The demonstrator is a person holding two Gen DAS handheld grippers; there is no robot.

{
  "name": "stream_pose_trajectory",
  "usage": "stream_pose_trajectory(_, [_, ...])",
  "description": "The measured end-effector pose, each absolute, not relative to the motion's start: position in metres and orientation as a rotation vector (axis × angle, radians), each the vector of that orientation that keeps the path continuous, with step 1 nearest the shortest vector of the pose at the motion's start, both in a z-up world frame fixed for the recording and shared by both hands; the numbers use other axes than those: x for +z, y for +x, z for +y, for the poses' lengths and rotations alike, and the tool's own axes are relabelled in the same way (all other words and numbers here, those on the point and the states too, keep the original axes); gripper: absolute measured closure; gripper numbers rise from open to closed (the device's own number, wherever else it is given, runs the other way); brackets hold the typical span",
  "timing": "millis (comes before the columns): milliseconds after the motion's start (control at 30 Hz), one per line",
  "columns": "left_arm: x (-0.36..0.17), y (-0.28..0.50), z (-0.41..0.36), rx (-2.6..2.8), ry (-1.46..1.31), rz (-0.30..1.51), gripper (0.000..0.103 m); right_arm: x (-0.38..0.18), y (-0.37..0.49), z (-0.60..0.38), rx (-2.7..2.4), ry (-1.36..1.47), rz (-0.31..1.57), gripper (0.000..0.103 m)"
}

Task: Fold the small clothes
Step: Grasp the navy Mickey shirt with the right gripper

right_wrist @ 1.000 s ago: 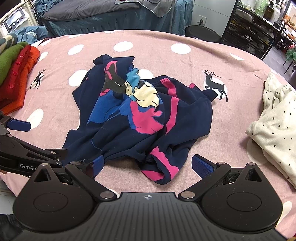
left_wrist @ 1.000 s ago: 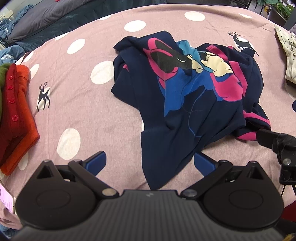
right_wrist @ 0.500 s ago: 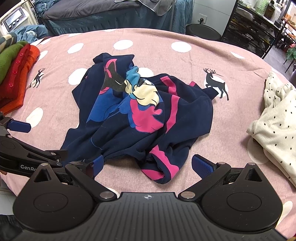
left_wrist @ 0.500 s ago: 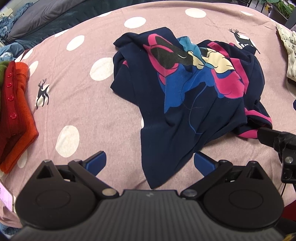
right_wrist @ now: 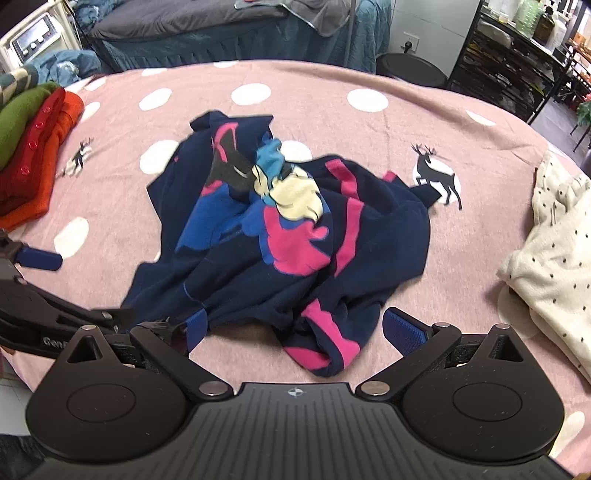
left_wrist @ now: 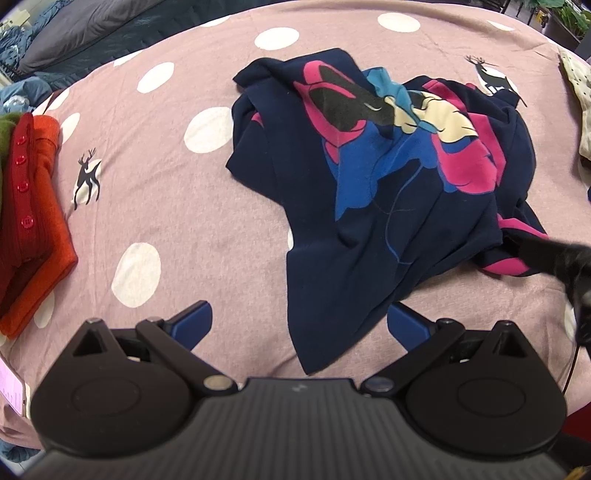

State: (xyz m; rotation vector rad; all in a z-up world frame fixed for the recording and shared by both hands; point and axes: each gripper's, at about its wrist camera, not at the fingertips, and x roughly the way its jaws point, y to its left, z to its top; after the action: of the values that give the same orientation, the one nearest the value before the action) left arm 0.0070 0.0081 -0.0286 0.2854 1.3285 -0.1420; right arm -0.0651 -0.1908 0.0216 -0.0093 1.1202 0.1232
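Observation:
A crumpled navy garment (left_wrist: 373,206) with pink, blue and cream print lies on the pink spotted tablecloth (left_wrist: 177,229); it also shows in the right wrist view (right_wrist: 280,243). My left gripper (left_wrist: 299,325) is open, its jaws astride the garment's near navy corner. My right gripper (right_wrist: 295,328) is open, its jaws on either side of a pink-striped cuff (right_wrist: 325,343) at the garment's near edge. The right gripper's finger shows black at the right edge of the left wrist view (left_wrist: 554,258), close to that cuff.
Folded red and orange clothes (left_wrist: 26,206) are stacked at the left, with green on top (right_wrist: 18,114). A cream dotted garment (right_wrist: 554,251) lies at the right. A bed (right_wrist: 221,33) and shelves (right_wrist: 517,55) stand beyond the table.
Both grippers have moved slightly forward toward the garment. The right gripper's finger is now closer to the pink cuff. Both stay open.

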Motion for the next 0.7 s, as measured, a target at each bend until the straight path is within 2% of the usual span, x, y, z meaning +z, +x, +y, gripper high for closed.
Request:
stream_pose_trajectory(333, [-0.039, 0.020, 0.030, -0.087, 0.252, 1.296, 0.000, 0.022, -0.037, -0.172, 0.213, -0.062, 1.072, 0.000])
stream_pose_trajectory(700, [-0.051, 0.025, 0.133, 0.189, 0.072, 1.292, 0.000, -0.006, 0.049, -0.099, 0.415, -0.133, 0.966, 0.000])
